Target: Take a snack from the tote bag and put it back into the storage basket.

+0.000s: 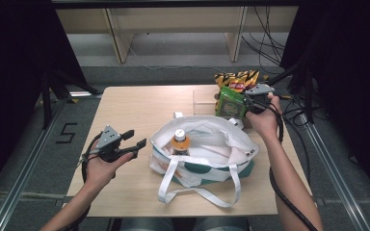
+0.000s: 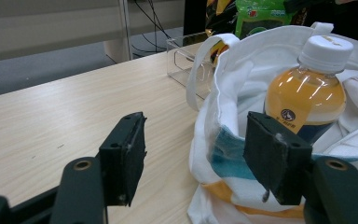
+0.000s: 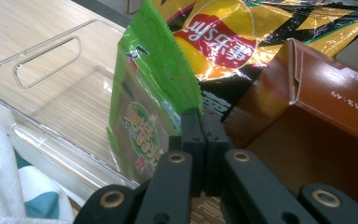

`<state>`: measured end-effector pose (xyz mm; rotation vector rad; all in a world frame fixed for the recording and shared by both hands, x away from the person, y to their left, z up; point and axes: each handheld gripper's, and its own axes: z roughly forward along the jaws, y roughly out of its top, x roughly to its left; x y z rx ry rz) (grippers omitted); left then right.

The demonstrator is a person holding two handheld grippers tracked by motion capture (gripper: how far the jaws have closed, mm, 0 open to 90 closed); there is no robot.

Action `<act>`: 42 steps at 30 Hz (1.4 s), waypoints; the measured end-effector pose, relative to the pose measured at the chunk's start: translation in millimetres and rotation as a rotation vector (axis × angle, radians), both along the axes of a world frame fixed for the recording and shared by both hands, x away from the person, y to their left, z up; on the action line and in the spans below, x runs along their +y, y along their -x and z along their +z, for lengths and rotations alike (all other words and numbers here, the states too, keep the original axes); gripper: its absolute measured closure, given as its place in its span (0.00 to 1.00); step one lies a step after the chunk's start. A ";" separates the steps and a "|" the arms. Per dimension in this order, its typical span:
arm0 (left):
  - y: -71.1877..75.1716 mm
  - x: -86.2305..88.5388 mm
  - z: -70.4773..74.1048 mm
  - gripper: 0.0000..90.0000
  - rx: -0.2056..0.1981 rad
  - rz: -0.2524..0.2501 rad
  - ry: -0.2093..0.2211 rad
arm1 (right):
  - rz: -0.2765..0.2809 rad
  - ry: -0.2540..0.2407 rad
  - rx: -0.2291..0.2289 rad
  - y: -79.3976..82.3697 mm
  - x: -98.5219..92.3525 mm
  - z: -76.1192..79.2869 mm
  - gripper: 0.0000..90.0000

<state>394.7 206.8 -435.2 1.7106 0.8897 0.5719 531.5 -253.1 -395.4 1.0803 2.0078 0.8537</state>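
Right claw (image 3: pixel 200 140) is pinched on the edge of the green snack packet (image 3: pixel 144 107), at the clear bin on the counter's far right. Left claw (image 2: pixel 200 154) stands spread beside the tote bag (image 1: pixel 207 144). Judged next: carry the packet into the bag, clear of the bottle (image 1: pixel 180 141).

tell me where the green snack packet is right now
In the high view the green snack packet is at the table's far right, pinched by the right gripper, beside the clear bin and just beyond the tote bag.
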 end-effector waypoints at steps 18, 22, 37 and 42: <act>0.6 -0.2 0.9 0.42 -0.003 -0.001 0.000 | -0.025 -0.022 -0.005 0.5 2.4 -1.5 0.96; 0.4 -0.7 1.2 0.42 -0.005 -0.003 0.005 | -0.021 -0.033 0.022 1.3 4.2 0.4 0.91; 1.2 -1.0 2.2 0.42 -0.007 -0.001 0.003 | -0.052 -0.044 0.011 6.9 10.9 2.7 0.79; 1.2 -1.0 2.7 0.42 -0.008 -0.001 0.007 | -0.054 -0.044 -0.012 9.4 12.3 4.4 0.76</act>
